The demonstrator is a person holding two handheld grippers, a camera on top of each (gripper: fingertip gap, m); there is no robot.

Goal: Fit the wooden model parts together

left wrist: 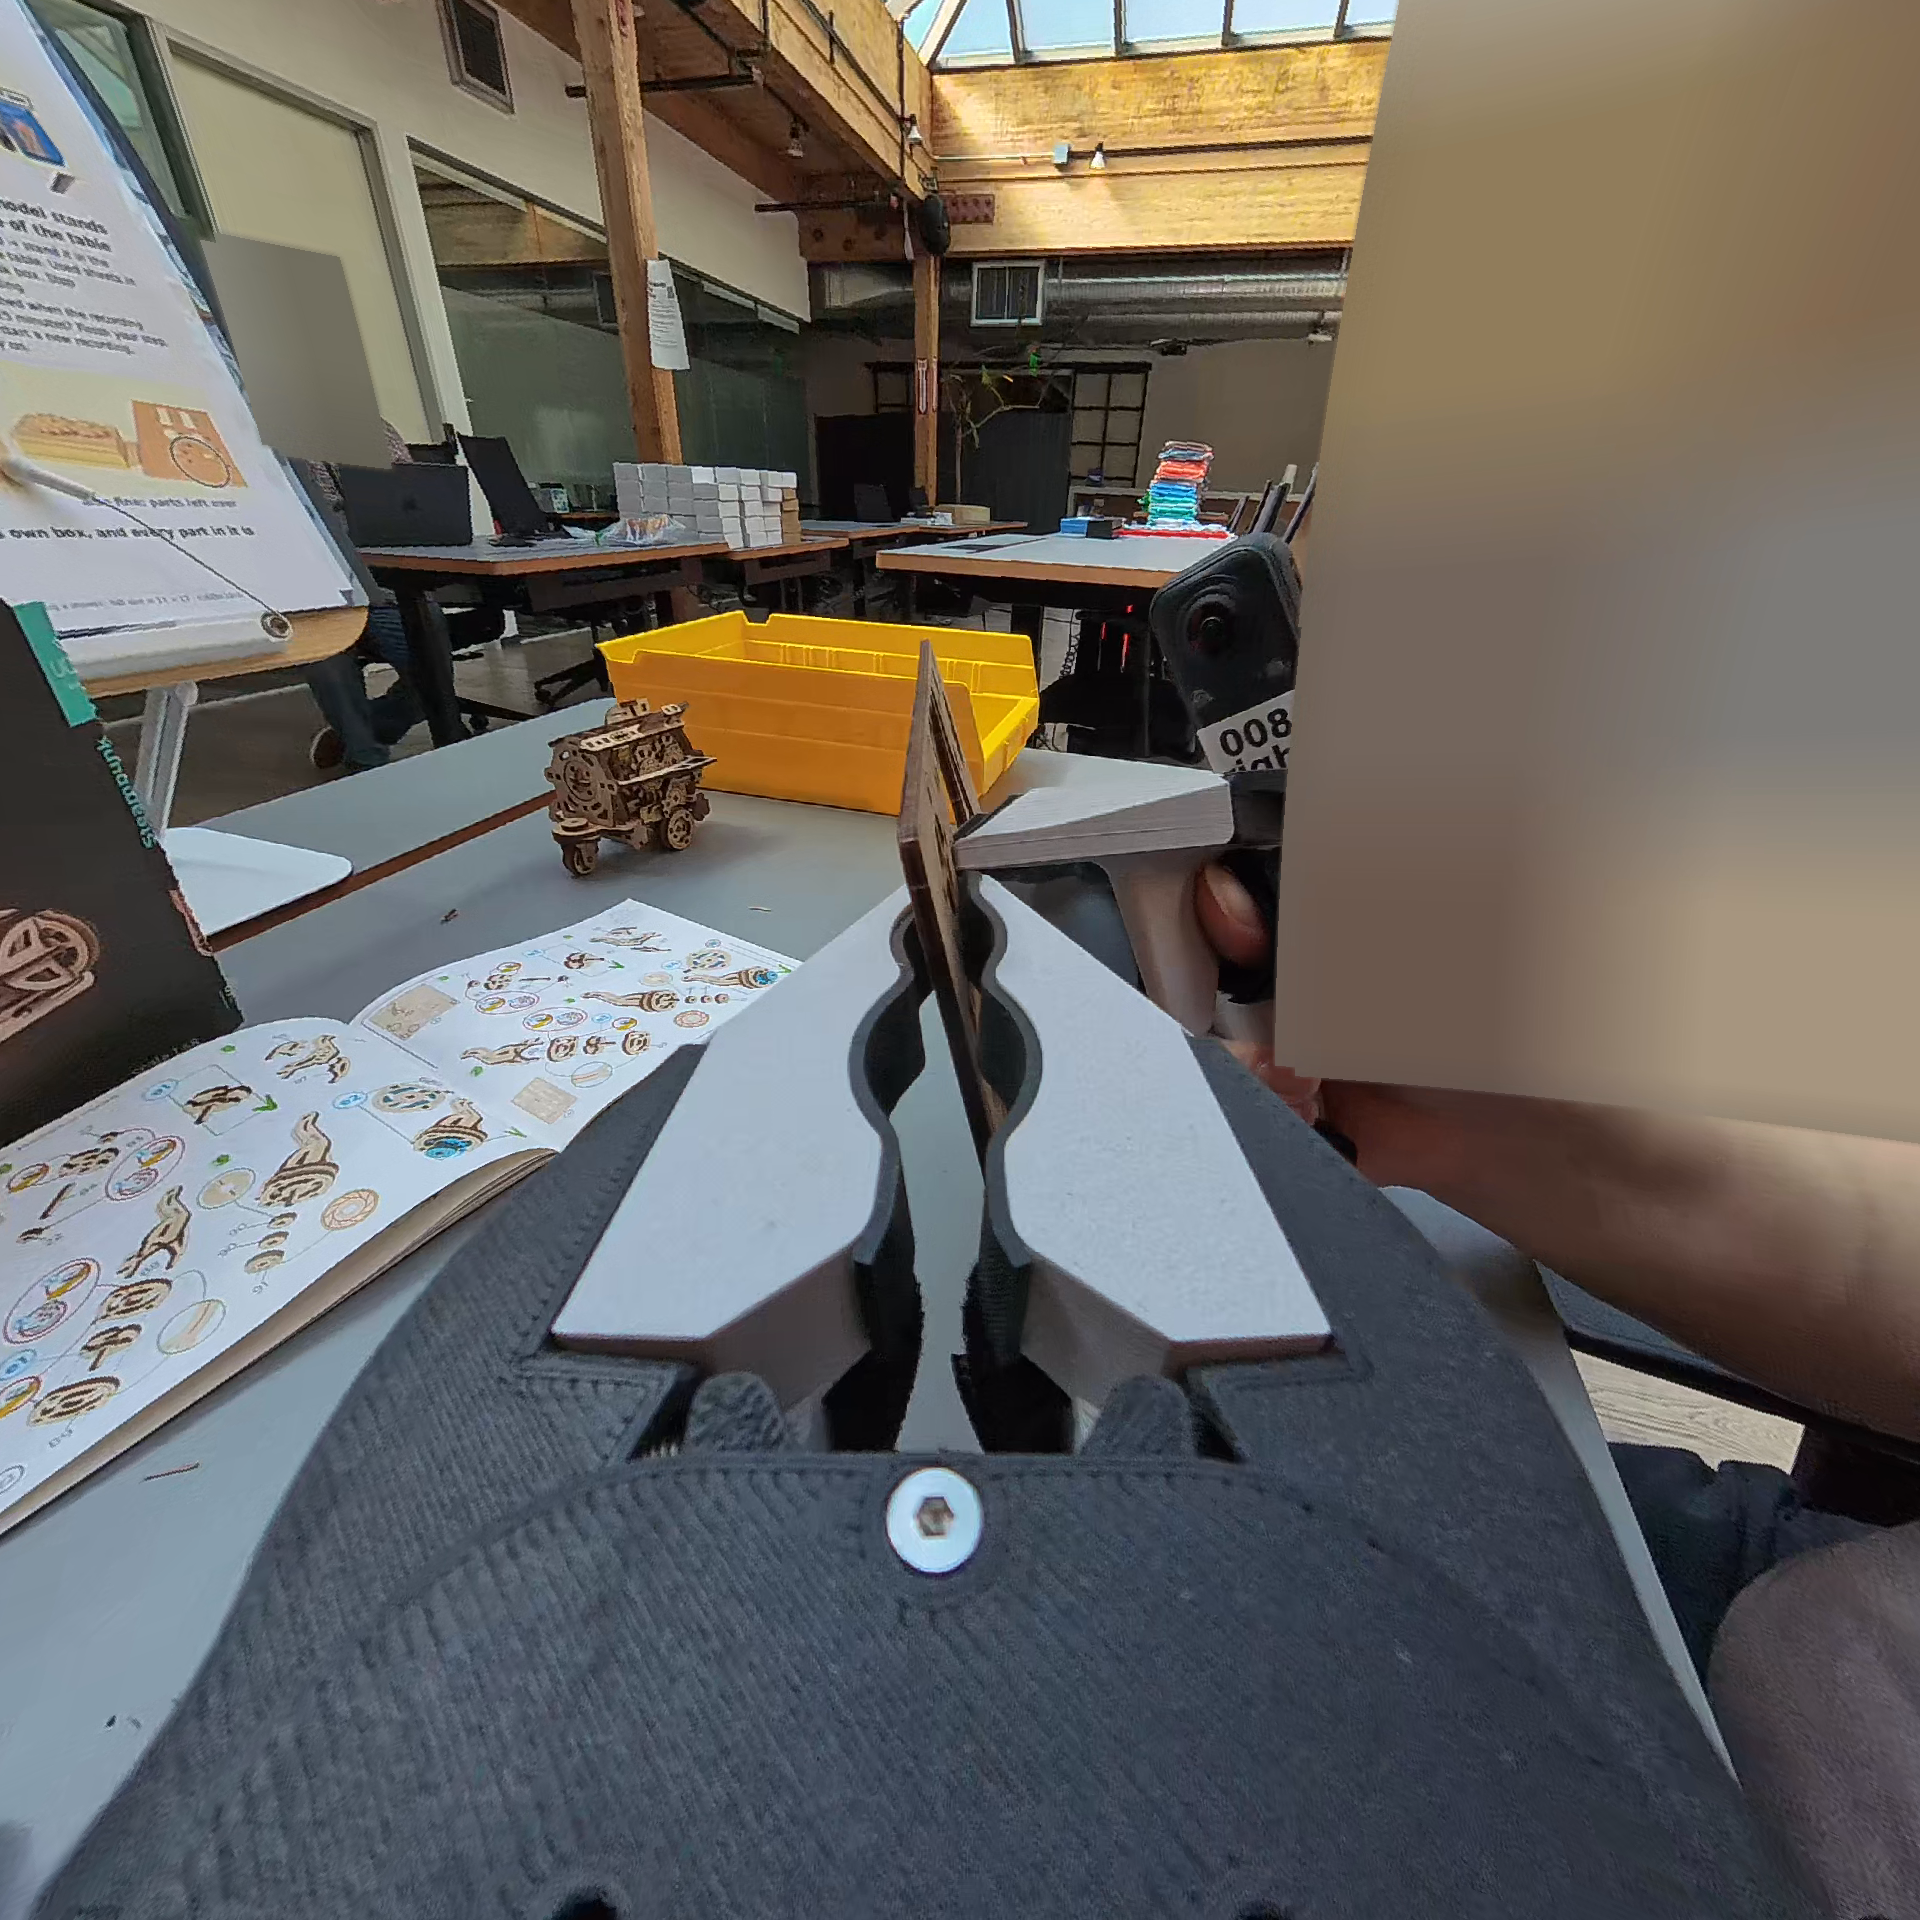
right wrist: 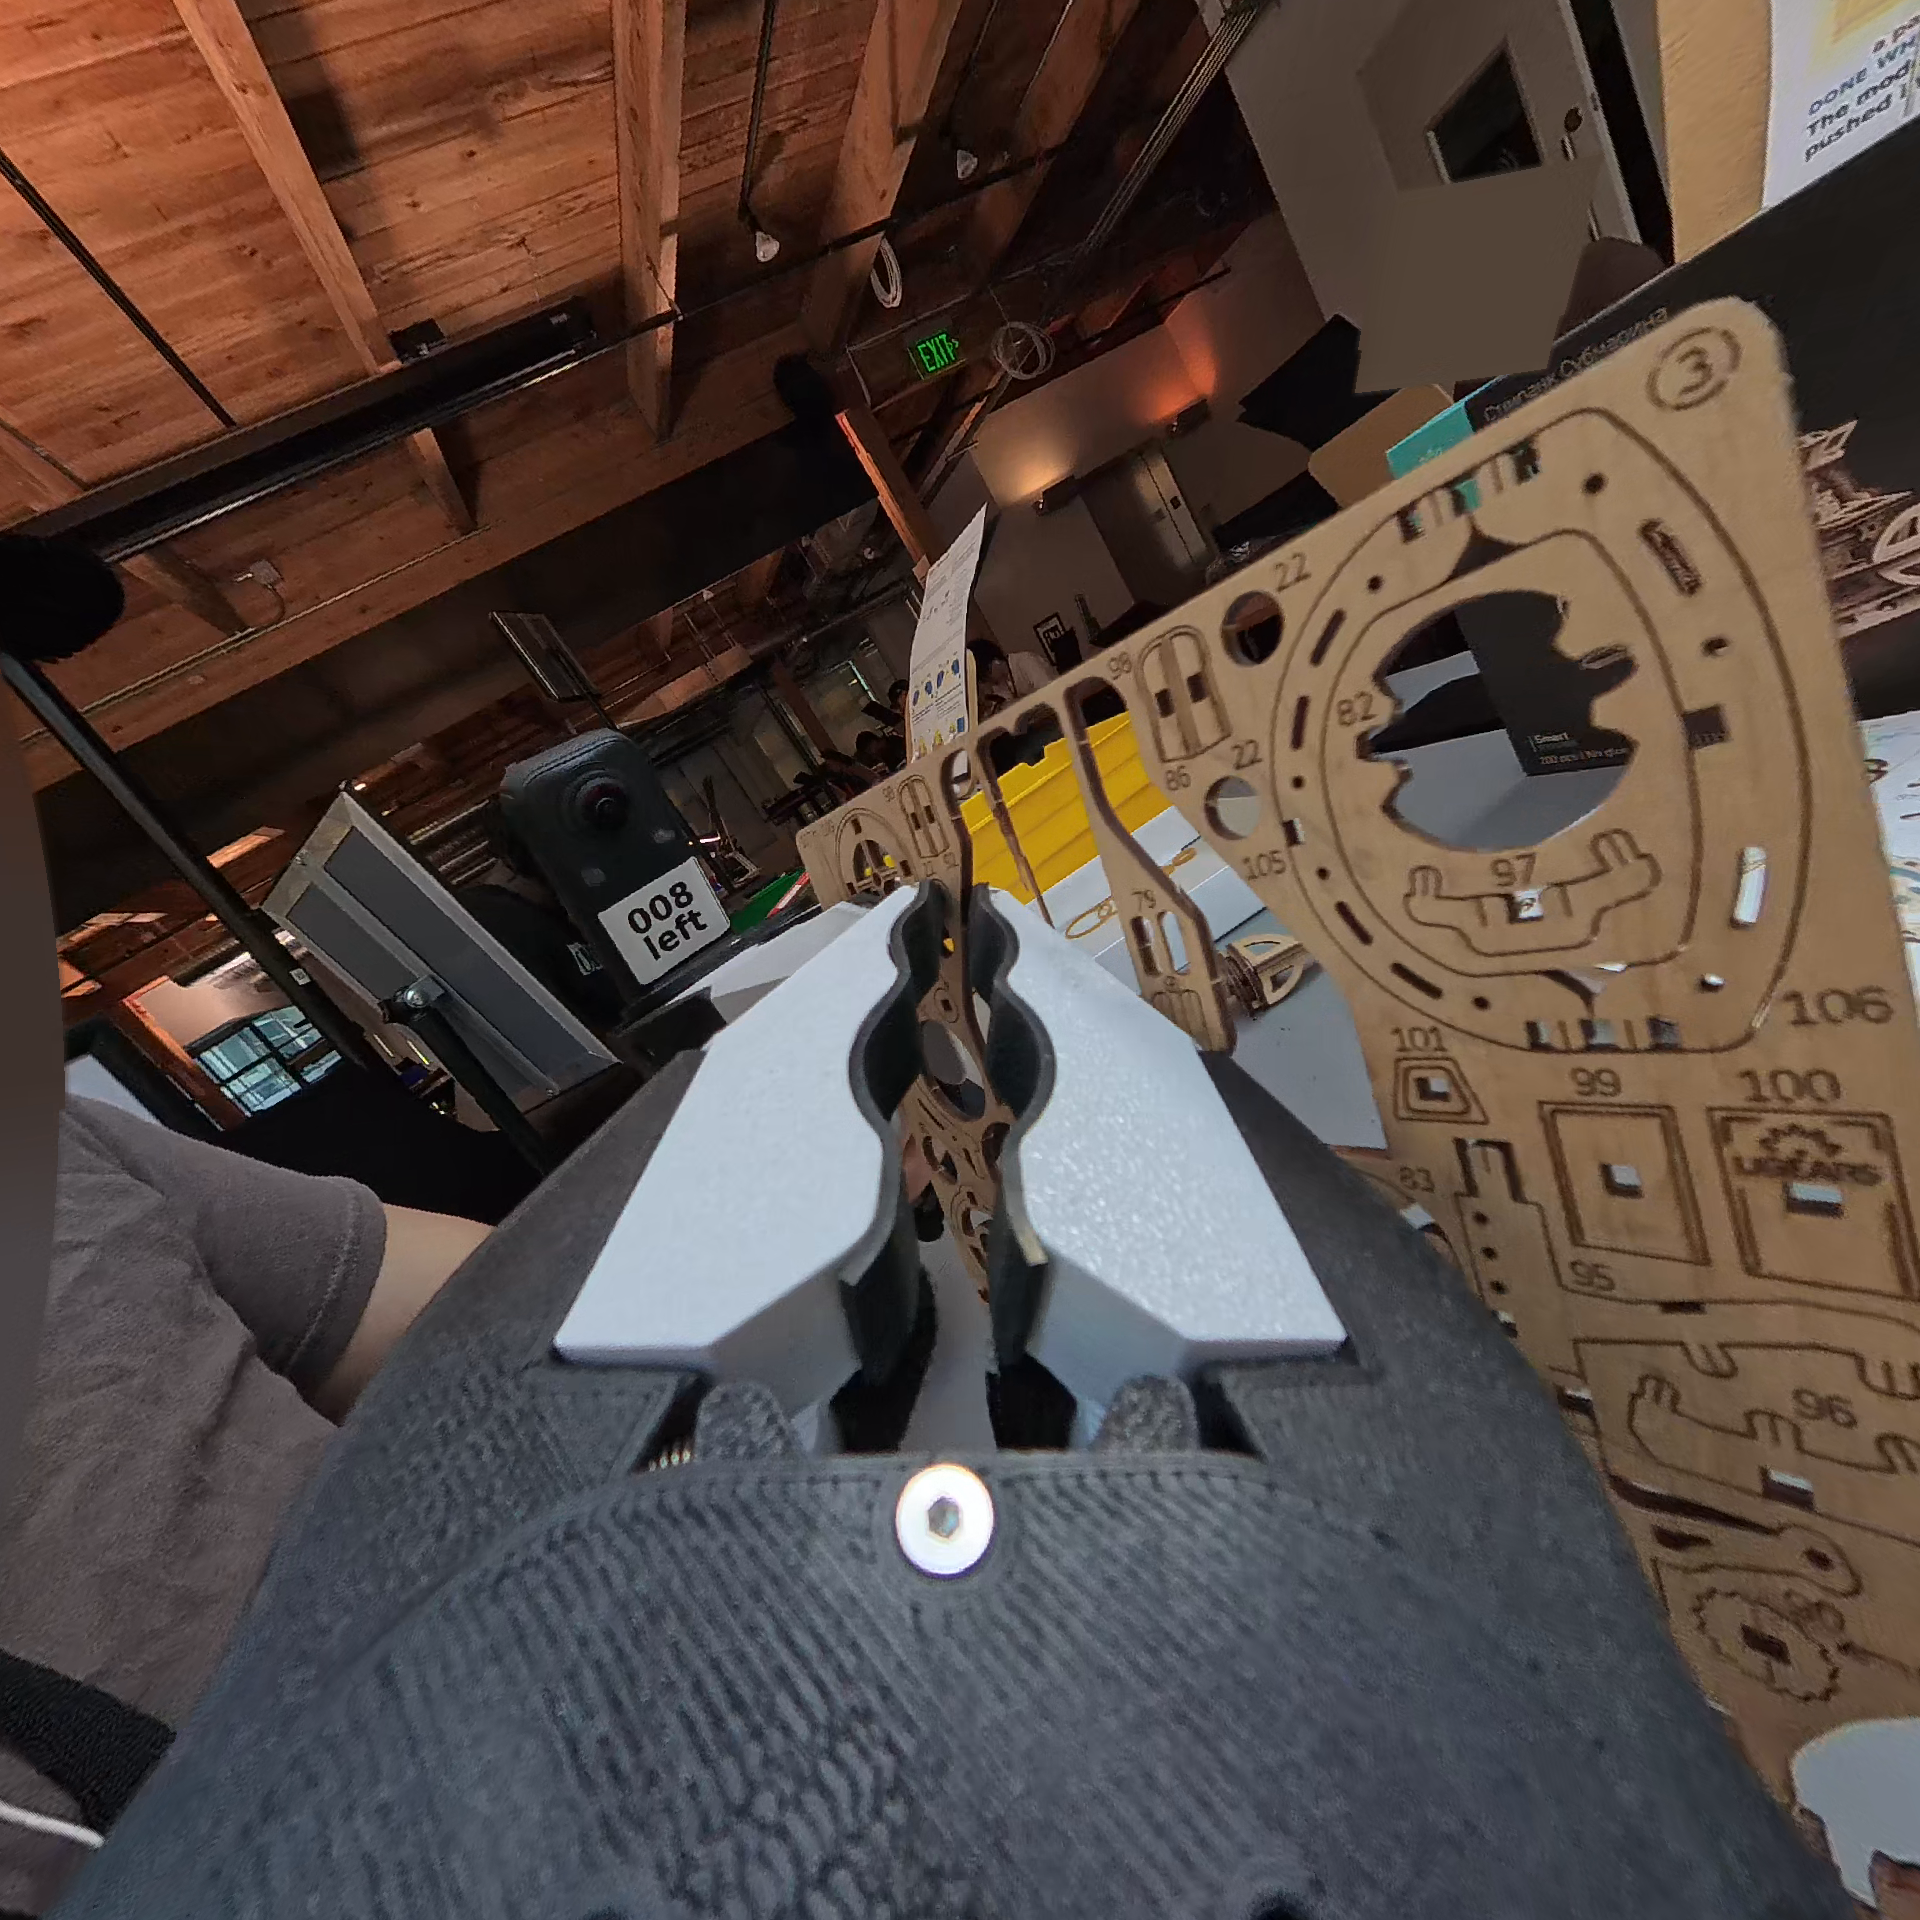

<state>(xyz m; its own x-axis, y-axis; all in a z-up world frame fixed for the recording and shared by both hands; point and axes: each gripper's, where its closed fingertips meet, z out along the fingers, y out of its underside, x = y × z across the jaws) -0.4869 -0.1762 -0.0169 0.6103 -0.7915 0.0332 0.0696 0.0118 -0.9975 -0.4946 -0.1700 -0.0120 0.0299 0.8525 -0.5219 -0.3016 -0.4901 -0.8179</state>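
My left gripper (left wrist: 948, 925) is shut on a laser-cut wooden sheet (left wrist: 940, 790), held upright and edge-on above the table. My right gripper (left wrist: 971, 831) comes in from the right and its tips meet the sheet's side. In the right wrist view the sheet (right wrist: 1558, 935) stands broadside at the right, with numbered parts and several empty cut-outs. There my right gripper (right wrist: 954, 914) is shut on a thin wooden part (right wrist: 961, 1101) with round holes, at the sheet's far end. I cannot tell whether that part is still joined to the sheet. A part-built wooden model (left wrist: 629, 784) stands further back.
An open instruction booklet (left wrist: 312, 1122) lies at the left on the grey table (left wrist: 810, 862). A dark kit box (left wrist: 83, 883) stands at the far left. A yellow bin (left wrist: 831, 707) sits behind the model. A person's forearm (left wrist: 1610, 1226) reaches in from the right. Only a small space, under 4 cm, lies between the two pairs of fingers.
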